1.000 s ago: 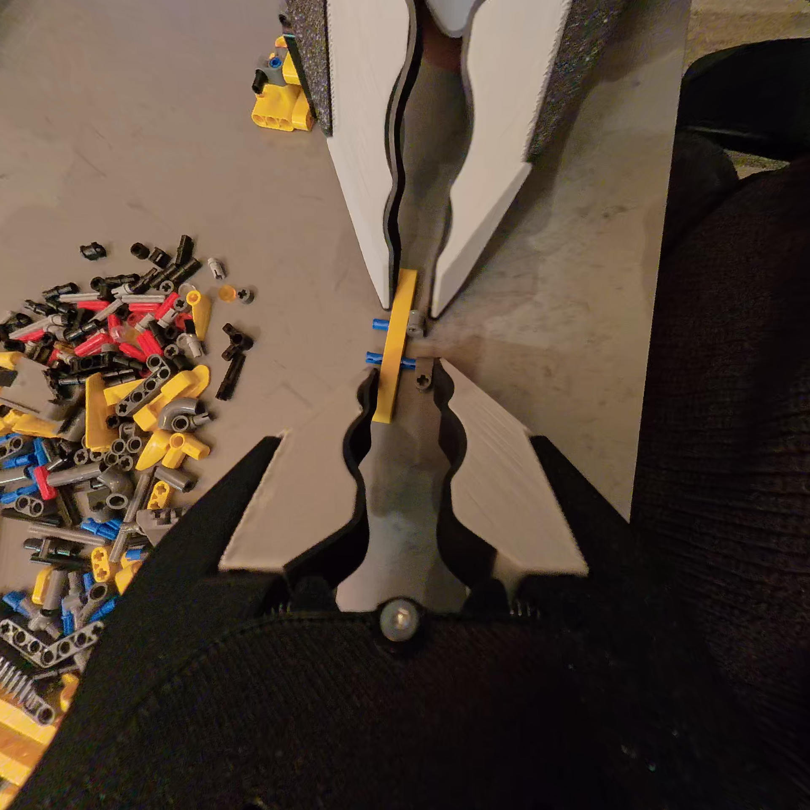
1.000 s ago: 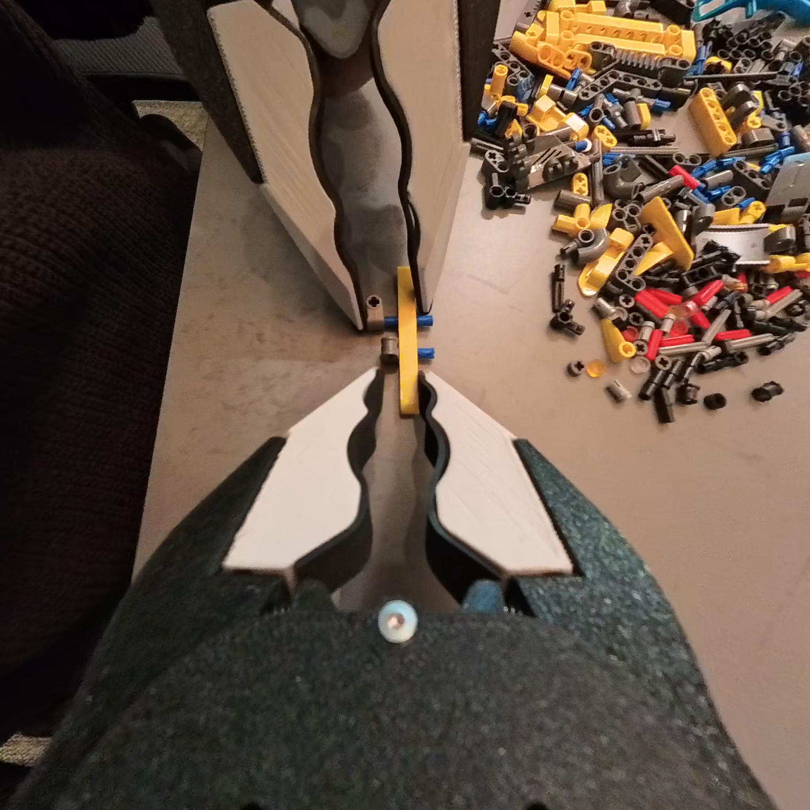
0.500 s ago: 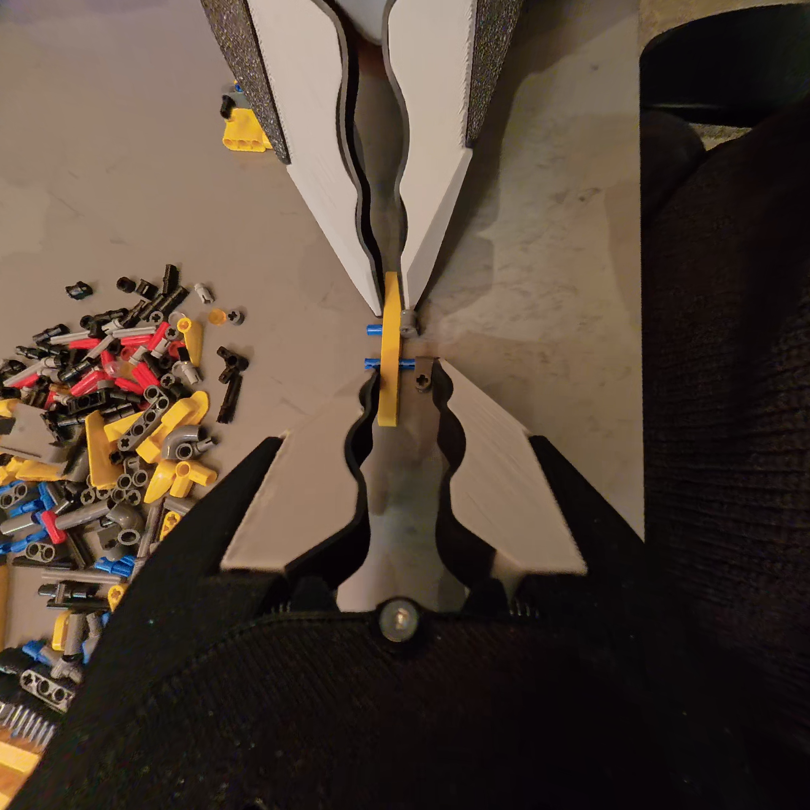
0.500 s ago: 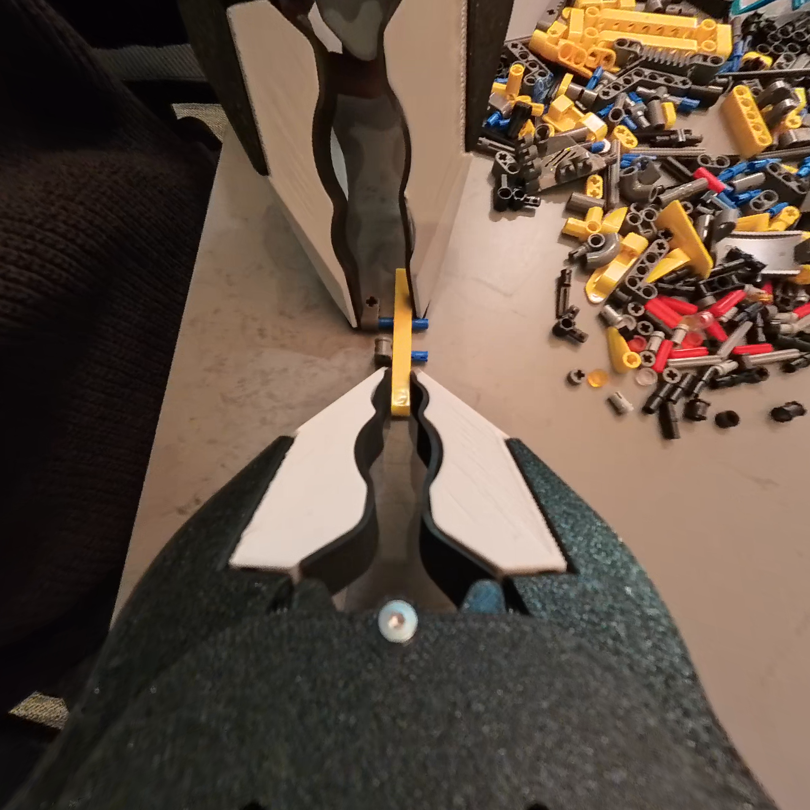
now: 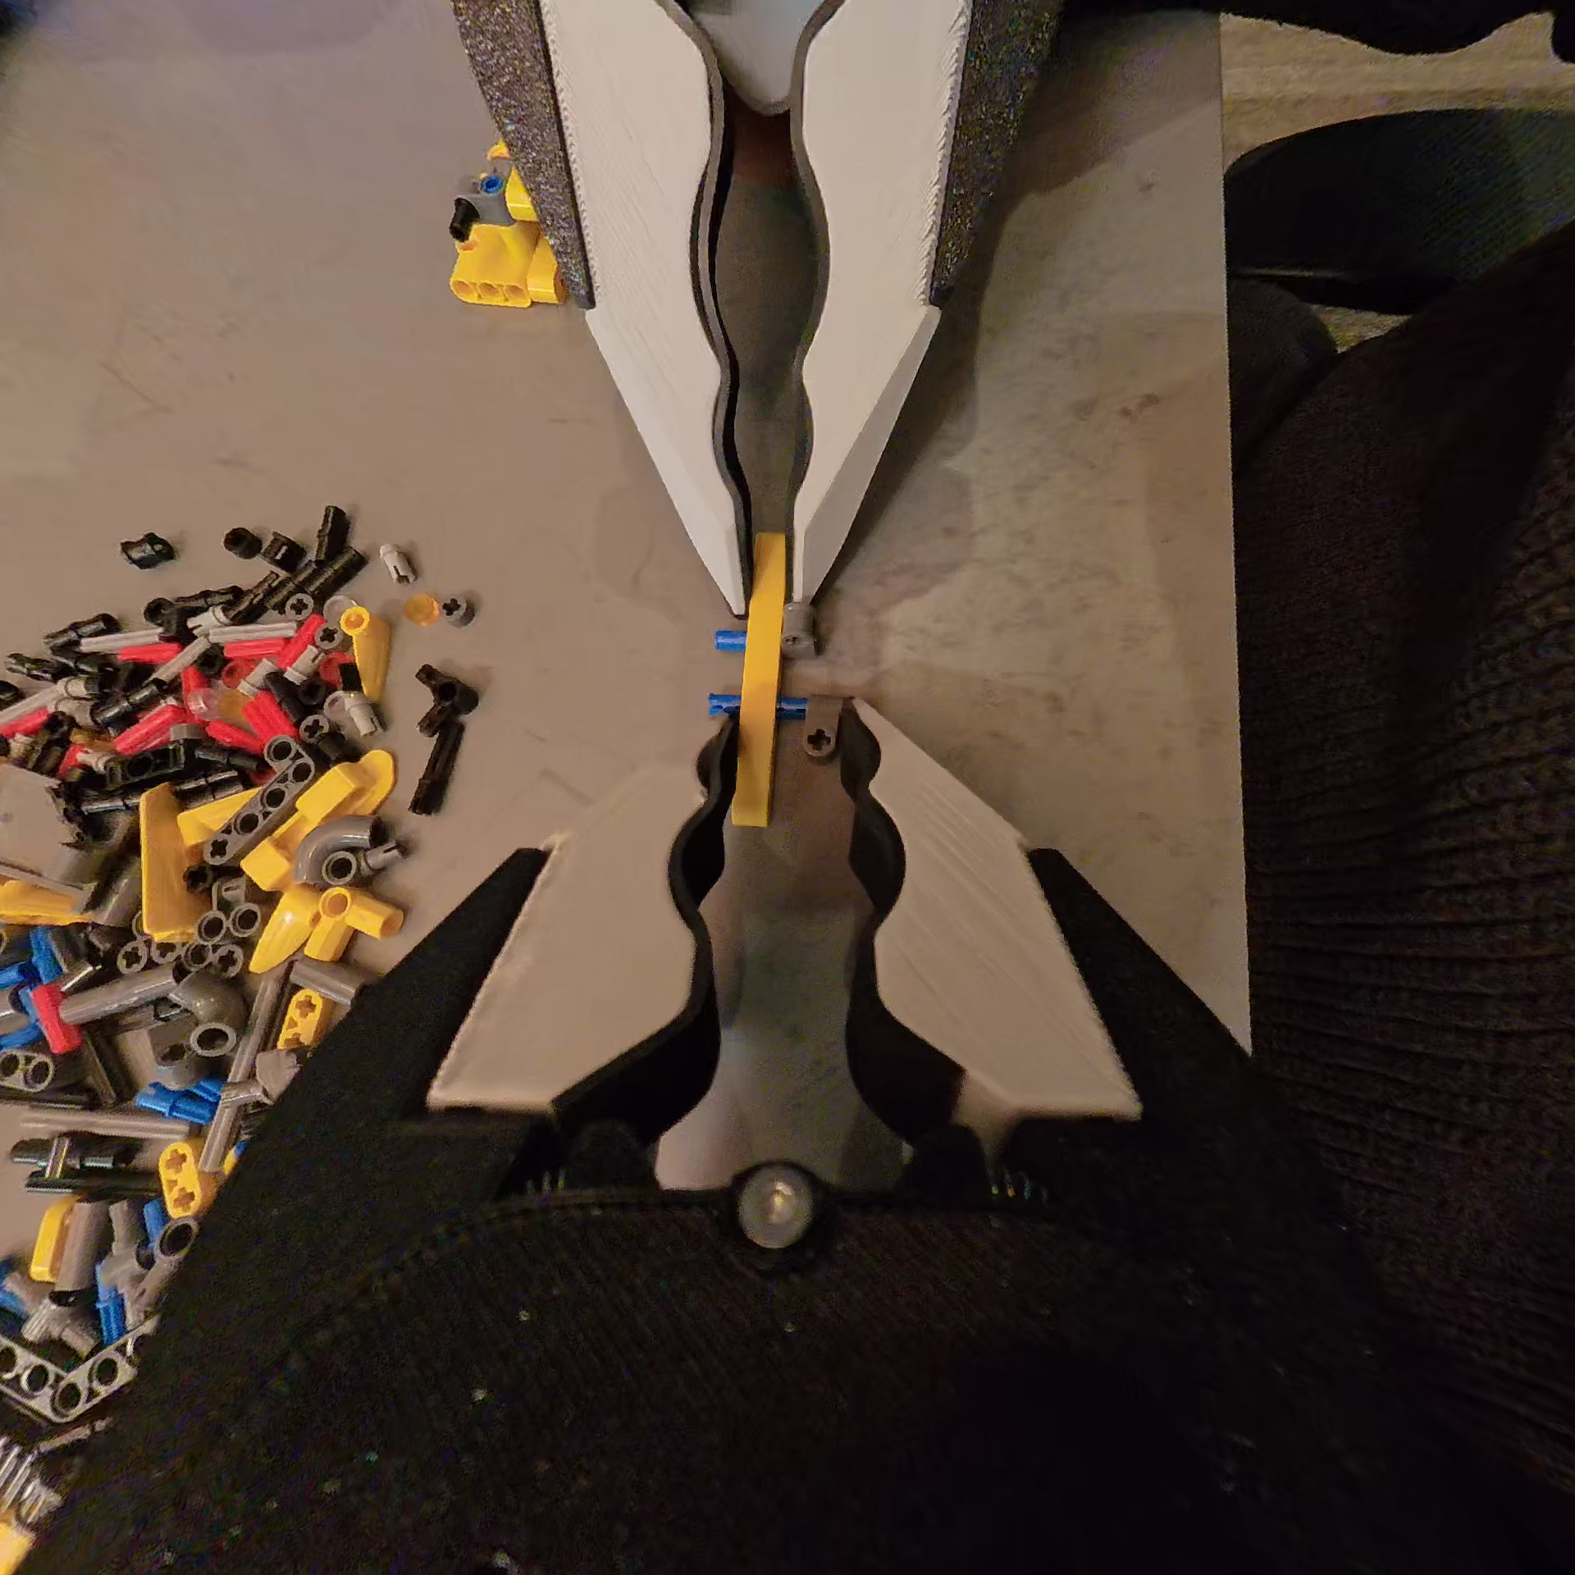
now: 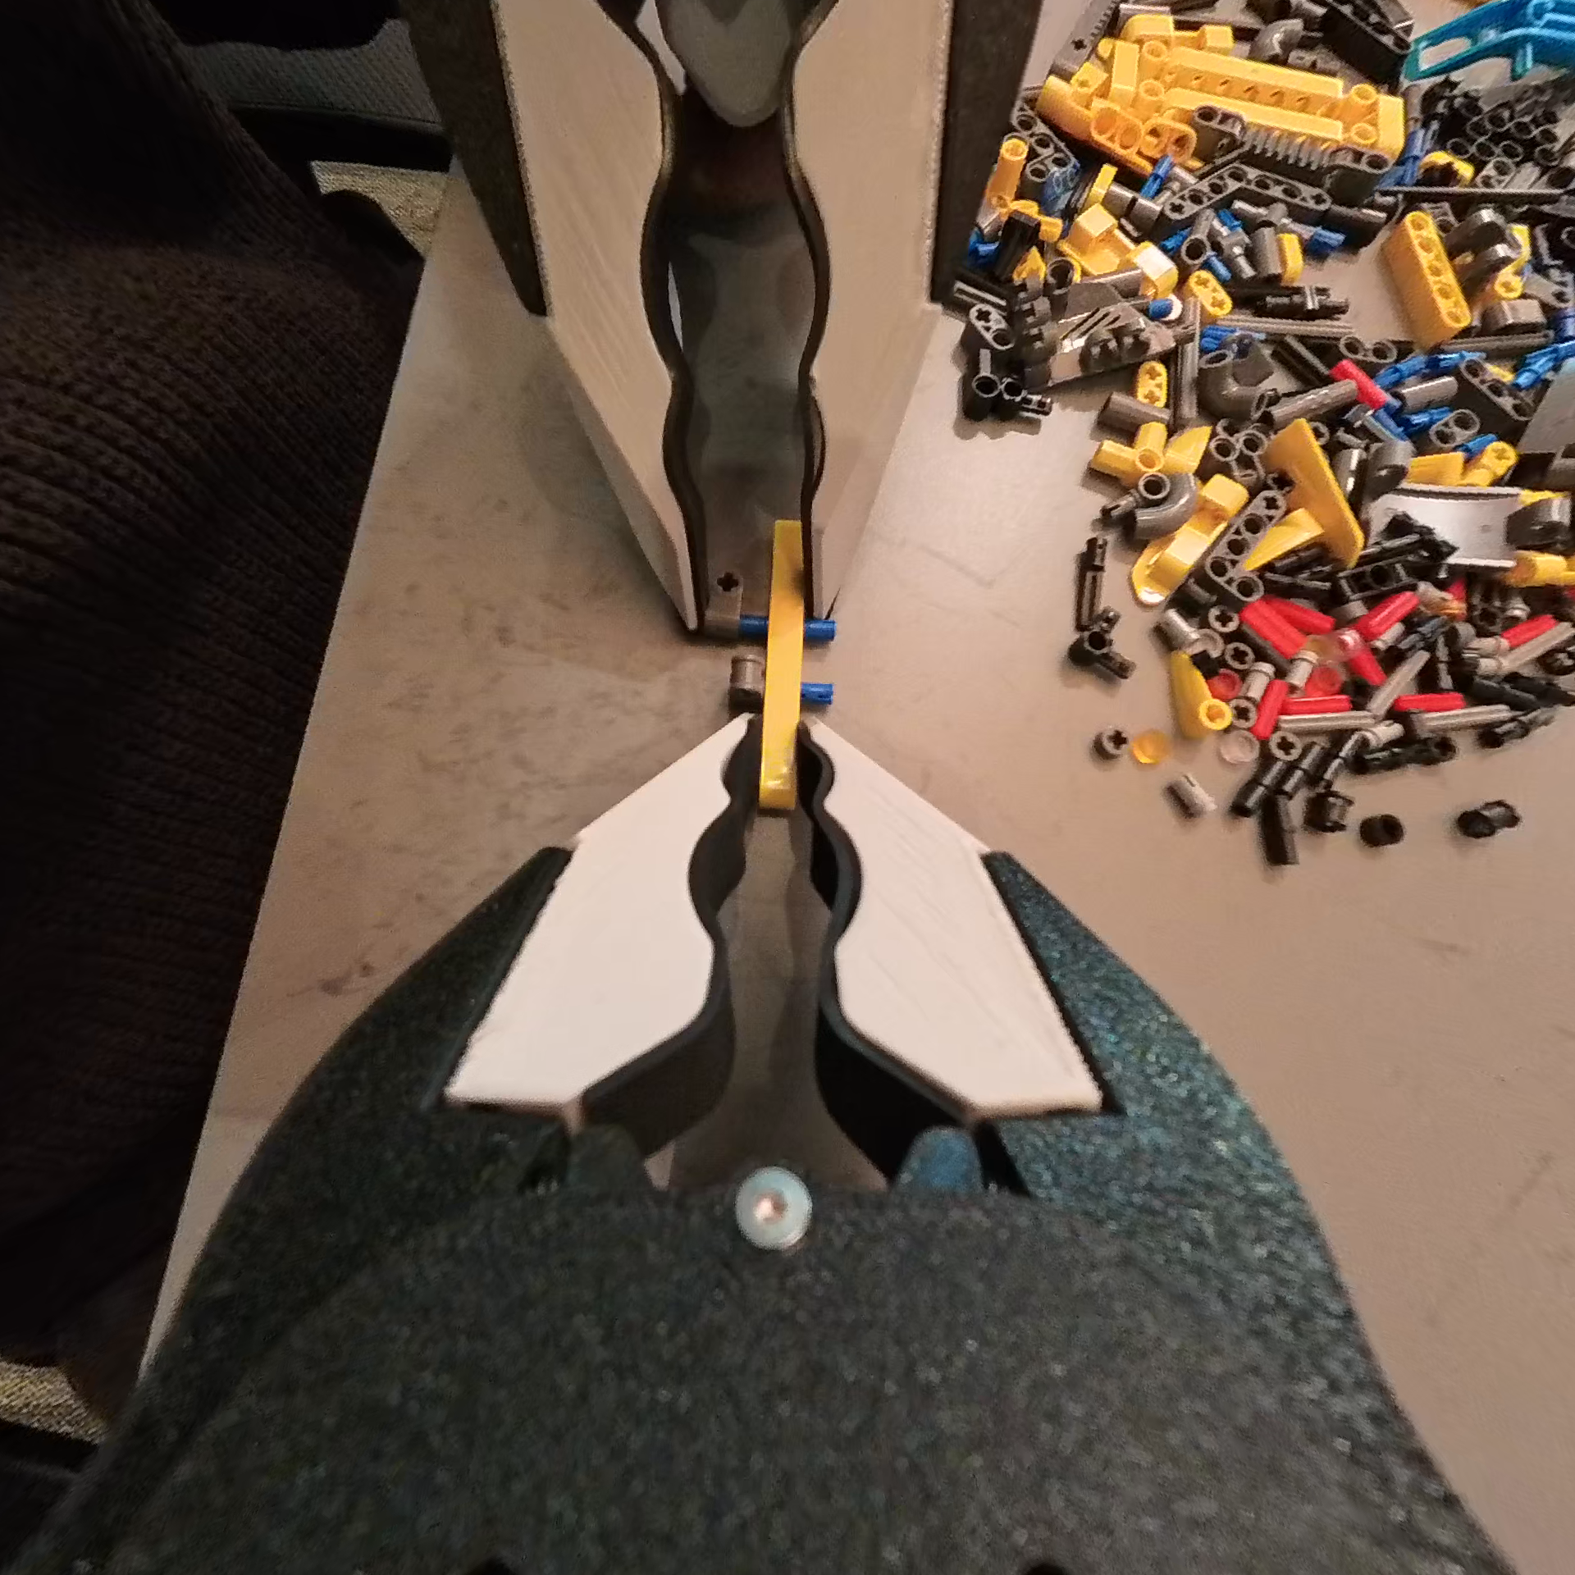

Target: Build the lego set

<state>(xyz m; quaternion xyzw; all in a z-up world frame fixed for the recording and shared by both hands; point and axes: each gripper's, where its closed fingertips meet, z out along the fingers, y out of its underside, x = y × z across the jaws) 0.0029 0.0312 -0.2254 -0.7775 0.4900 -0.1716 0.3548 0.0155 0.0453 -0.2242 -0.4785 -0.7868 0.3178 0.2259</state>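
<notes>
Since a second ago we have closed the right gripper [image 6: 780, 724] onto the near end of the flat yellow plastic beam [image 6: 784, 665]; its fingers stood wider then. It now lines up straighter opposite the left gripper [image 5: 788, 720], at frame centre. We keep the left gripper's jaws partly apart, one finger against the beam's other end, the other against a grey cross-hole connector [image 5: 820, 737] on a blue pin [image 5: 793, 704]. We hold the beam just above the grey table [image 5: 1065, 554], with the loose pile of plastic parts [image 5: 213, 810] at lower left.
</notes>
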